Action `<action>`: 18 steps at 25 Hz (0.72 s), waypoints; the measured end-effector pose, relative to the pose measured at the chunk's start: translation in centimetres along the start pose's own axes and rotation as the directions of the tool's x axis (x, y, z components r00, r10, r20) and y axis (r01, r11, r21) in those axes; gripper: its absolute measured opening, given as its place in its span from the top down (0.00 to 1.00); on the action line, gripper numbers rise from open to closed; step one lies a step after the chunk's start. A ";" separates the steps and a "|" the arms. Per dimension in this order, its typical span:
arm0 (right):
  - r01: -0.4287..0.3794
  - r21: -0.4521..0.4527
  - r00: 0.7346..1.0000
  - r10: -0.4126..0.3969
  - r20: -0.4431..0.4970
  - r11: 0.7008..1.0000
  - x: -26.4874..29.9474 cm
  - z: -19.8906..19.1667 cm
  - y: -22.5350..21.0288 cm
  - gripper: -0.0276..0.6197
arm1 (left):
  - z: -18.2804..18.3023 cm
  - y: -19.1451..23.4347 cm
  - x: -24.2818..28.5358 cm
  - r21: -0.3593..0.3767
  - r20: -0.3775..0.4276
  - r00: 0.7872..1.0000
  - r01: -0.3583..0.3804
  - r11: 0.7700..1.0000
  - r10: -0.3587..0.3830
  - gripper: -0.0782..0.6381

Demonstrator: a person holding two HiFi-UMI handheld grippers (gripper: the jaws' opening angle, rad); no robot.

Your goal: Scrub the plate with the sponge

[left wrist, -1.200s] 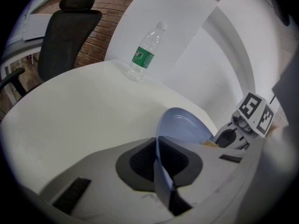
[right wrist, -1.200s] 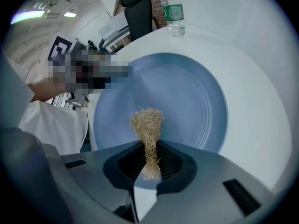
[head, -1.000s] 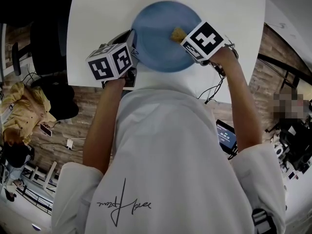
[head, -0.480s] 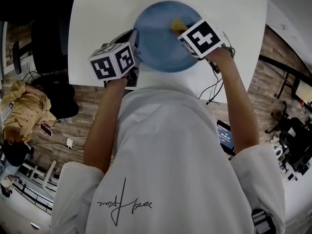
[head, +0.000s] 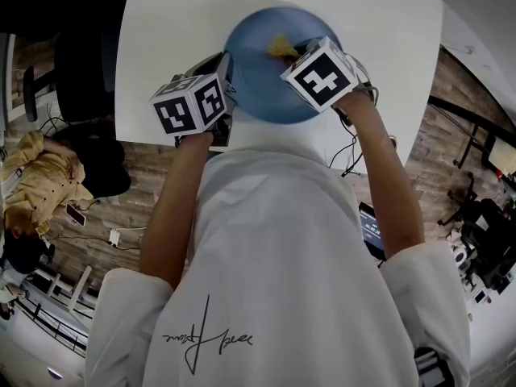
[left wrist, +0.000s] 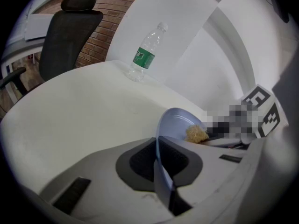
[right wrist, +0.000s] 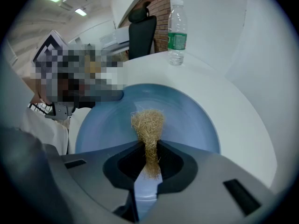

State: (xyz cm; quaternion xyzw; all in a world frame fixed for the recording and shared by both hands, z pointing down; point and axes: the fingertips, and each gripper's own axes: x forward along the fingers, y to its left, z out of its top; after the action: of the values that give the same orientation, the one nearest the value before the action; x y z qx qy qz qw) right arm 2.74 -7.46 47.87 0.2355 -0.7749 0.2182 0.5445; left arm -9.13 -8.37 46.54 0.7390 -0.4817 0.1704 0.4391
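Note:
A round blue plate point(head: 266, 87) lies on the white table point(head: 169, 22), and its left rim point(left wrist: 158, 157) is pinched in my left gripper point(left wrist: 159, 146), which is shut on it. My right gripper point(right wrist: 148, 150) points steeply down over the plate point(right wrist: 191, 120) and is shut on a tan, fibrous sponge point(right wrist: 148, 125). The sponge's loose end rests on the plate's inner face. In the head view the sponge point(head: 280, 48) sits on the far middle of the plate, just ahead of the right gripper point(head: 294, 55). The left gripper view shows it as a sponge point(left wrist: 196, 134) at the plate's right side.
A clear water bottle point(left wrist: 145, 55) with a green label stands at the far end of the table, also seen as a bottle point(right wrist: 176, 34) in the right gripper view. A black office chair point(left wrist: 70, 31) stands beyond the table's left edge. Cables hang off the near right edge point(head: 355, 147).
My right gripper has slid left across the plate, and the sponge went with it from the right part toward the middle. The left gripper and the plate have stayed put.

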 end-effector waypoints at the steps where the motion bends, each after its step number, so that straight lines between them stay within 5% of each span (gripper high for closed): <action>1: 0.002 -0.011 1.000 -0.002 -0.001 1.000 -0.1 0.1 0.2 0.89 | 0.1 -0.1 0.0 0.001 0.001 1.000 -0.001 1.000 0.001 0.87; 14: -0.111 -0.072 0.993 0.112 0.019 0.991 0.0 -1.0 5.0 0.89 | 0.0 -0.1 0.1 -0.022 -0.003 1.000 0.009 1.000 -0.009 0.85; 18: -0.098 -0.008 0.993 0.098 0.063 0.995 -0.3 -0.8 4.9 0.89 | 0.5 0.3 -0.4 0.011 0.014 1.000 -0.024 1.000 0.024 0.83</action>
State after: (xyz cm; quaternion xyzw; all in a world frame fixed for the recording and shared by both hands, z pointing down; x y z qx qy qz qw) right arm 0.47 -3.07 47.48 0.2025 -0.8030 0.2353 0.5087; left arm -9.62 -8.57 46.17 0.7367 -0.4928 0.1731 0.4294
